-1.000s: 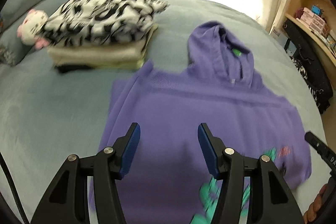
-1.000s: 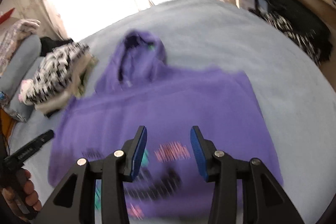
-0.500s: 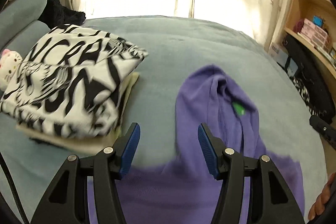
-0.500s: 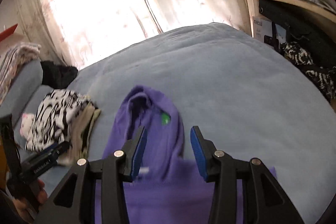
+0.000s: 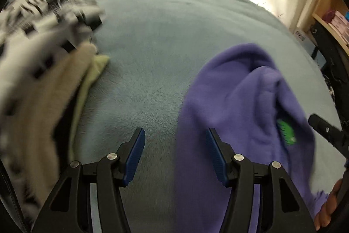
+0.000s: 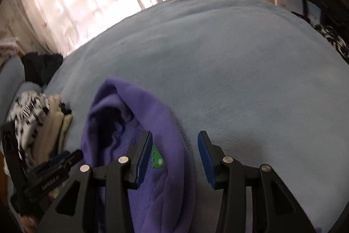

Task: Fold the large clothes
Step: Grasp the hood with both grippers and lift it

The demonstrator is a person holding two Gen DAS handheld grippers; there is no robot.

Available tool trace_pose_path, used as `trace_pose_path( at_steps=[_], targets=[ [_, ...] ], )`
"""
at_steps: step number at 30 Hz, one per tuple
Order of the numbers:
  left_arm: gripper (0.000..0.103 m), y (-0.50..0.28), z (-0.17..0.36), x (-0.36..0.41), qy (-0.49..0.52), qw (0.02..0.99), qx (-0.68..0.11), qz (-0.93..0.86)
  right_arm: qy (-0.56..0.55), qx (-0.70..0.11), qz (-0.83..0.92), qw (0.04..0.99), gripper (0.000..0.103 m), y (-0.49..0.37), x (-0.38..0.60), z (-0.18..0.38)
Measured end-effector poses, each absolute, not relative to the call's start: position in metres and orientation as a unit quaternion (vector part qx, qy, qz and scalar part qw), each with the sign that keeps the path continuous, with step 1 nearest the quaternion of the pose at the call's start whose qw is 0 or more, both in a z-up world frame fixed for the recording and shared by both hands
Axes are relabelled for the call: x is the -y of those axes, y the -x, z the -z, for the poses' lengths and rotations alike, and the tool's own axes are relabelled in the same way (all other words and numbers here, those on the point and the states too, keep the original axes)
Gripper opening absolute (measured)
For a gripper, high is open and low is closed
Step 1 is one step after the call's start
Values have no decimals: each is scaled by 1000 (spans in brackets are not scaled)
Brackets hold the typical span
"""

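Bedspread (image 6: 240, 62), grey-blue plush, fills both views. Purple fleece hoodie (image 5: 240, 97) lies on it near-right, rounded hood pointing far. Folded stack (image 5: 37, 62) sits left, zebra-print on top. Left gripper (image 5: 175, 153) and right gripper (image 6: 174, 155) both part-open over the hood, holding nothing.

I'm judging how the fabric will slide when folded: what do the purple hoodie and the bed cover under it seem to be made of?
Purple hoodie: looks like soft matte fleece or thick cotton knit, with a fuzzy nap inside the hood and thick rounded folds. Bed cover: seems a short-pile plush, grey-blue, with fine fibres that catch the light in swirls. Both look likely to cling rather than slide.
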State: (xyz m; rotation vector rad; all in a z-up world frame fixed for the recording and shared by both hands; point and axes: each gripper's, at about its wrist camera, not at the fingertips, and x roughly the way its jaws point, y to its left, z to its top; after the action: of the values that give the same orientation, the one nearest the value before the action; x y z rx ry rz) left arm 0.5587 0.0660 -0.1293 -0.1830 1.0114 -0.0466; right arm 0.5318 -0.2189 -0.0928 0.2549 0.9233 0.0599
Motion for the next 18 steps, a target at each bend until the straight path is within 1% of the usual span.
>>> trace_pose_path(
  at_steps=[1,4,6,8,9,10,11,12,13,14,18],
  targets=[
    [56,-564,138,-66,89,866,-492,22,-111,-447,-27,887,43,-534,216,99],
    [63,-569,152,-66,98,866,-490,24,-104,-450,-8,887,43,-537,216,119],
    [66,-569,155,-65,102,872,-478,26,-127,-446,-11,886,43,-537,224,129],
    [67,-568,158,-65,104,875,-471,31,-162,-435,-26,885,41,-533,235,133],
    [67,-565,160,-65,105,877,-468,33,-178,-429,-32,885,36,-532,239,134],
    [67,-564,161,-65,108,879,-463,39,-191,-426,-41,883,18,-532,242,136],
    [57,-562,161,-66,113,880,-458,48,-196,-428,-51,881,13,-533,241,138],
    [29,-560,161,-67,126,880,-453,71,-196,-425,-51,883,13,-532,238,138],
    [9,-560,162,-68,139,877,-451,93,-191,-418,-52,887,12,-530,236,135],
    [4,-559,163,-69,149,875,-449,103,-188,-410,-54,891,10,-527,234,132],
    [3,-537,147,-67,129,905,-399,71,-217,-351,-86,907,9,-506,240,114]
  ],
)
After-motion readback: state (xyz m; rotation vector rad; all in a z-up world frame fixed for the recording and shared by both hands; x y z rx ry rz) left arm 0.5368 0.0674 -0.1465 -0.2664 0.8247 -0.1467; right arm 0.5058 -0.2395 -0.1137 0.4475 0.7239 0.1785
